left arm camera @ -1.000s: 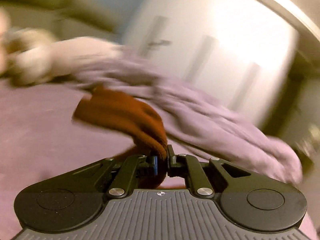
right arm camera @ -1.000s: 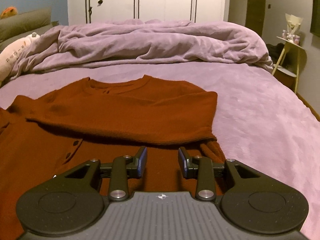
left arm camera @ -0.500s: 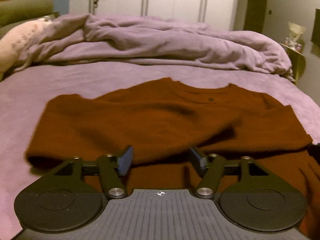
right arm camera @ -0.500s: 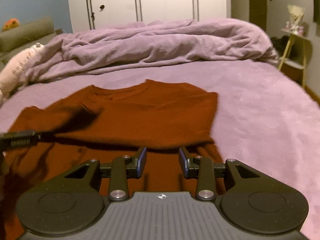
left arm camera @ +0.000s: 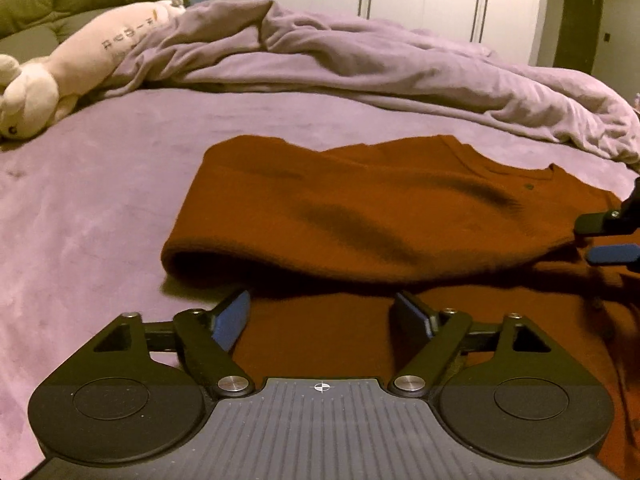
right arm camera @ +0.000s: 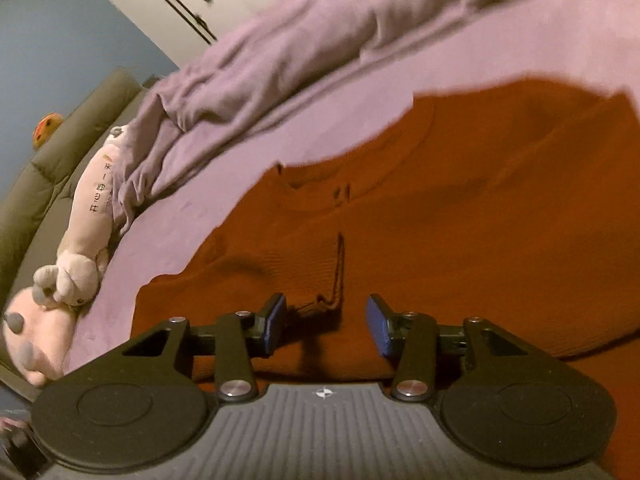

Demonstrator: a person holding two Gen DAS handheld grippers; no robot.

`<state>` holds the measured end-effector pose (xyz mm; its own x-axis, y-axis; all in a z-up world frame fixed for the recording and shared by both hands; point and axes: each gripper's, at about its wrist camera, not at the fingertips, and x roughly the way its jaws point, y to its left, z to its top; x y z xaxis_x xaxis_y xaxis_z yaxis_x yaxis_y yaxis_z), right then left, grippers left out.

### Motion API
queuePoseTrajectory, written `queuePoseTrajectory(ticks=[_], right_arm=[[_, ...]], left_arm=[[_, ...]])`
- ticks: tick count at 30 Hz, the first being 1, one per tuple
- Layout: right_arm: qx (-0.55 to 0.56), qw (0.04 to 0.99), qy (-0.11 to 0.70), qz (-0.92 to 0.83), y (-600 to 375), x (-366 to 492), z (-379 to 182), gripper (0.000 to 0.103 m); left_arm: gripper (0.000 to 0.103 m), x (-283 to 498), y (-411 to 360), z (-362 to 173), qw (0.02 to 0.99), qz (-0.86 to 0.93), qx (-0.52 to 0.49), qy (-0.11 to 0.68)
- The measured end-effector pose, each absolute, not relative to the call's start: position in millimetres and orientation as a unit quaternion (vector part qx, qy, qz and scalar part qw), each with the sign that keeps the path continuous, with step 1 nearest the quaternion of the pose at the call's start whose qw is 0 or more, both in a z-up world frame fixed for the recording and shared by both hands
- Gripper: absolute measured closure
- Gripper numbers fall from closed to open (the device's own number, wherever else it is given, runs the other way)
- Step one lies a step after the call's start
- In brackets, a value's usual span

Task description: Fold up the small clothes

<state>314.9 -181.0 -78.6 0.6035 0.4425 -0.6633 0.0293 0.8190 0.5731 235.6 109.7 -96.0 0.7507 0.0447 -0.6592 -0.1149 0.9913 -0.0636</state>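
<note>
the lilac plush-covered bed [left arm camera: 100, 208] spreads ahead of both grippers, giving a broad flat place for folding, with a rumpled lilac duvet [left arm camera: 360, 64] and a long cream plush toy [left arm camera: 80, 64] pushed well beyond. the rust-brown knit sweater [left arm camera: 360, 208] lies just ahead of and under the left gripper [left arm camera: 322, 318], one side folded across its body, the fold puffy and unpressed. that gripper's jaws are opening wide and empty, while the right gripper [right arm camera: 326, 324], jaws opening slightly and holding nothing, hovers over a ribbed cuff [right arm camera: 328, 300].

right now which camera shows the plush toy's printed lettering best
The left wrist view: the plush toy lies nearly level at the bed's far left, sharp, its dark lettering clear along the body, though too small to read. The right wrist view shows the plush toy tilted steeply at the frame's left edge, partly under the duvet.
</note>
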Motion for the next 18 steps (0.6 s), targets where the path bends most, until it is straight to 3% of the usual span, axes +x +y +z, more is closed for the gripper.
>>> queuePoseTrajectory(ticks=[1,6,7,8,11,15,18], right_arm=[[0.291,0.845,0.431,0.124,-182,317,-82,0.072],[0.325,0.822,0.444,0.144,-174,332,-88,0.072],[0.326,0.820,0.447,0.146,-171,336,-88,0.080],[0.323,0.818,0.454,0.147,-168,341,-89,0.094],[0.291,0.829,0.456,0.142,-160,344,-84,0.097],[0.207,0.898,0.372,0.110,-169,320,-45,0.098],[0.147,0.932,0.325,0.058,-194,302,-28,0.098]], left_arm=[[0.016,236,113,-98,0.933,0.041,-0.061,0.353],[0.016,236,111,-100,0.934,0.042,-0.060,0.349],[0.016,236,110,-101,0.935,0.042,-0.057,0.349],[0.016,237,110,-100,0.934,0.043,-0.057,0.350],[0.016,239,113,-97,0.932,0.045,-0.061,0.354],[0.018,247,124,-93,0.929,0.078,-0.062,0.357],[0.026,259,132,-91,0.925,0.088,-0.079,0.361]])
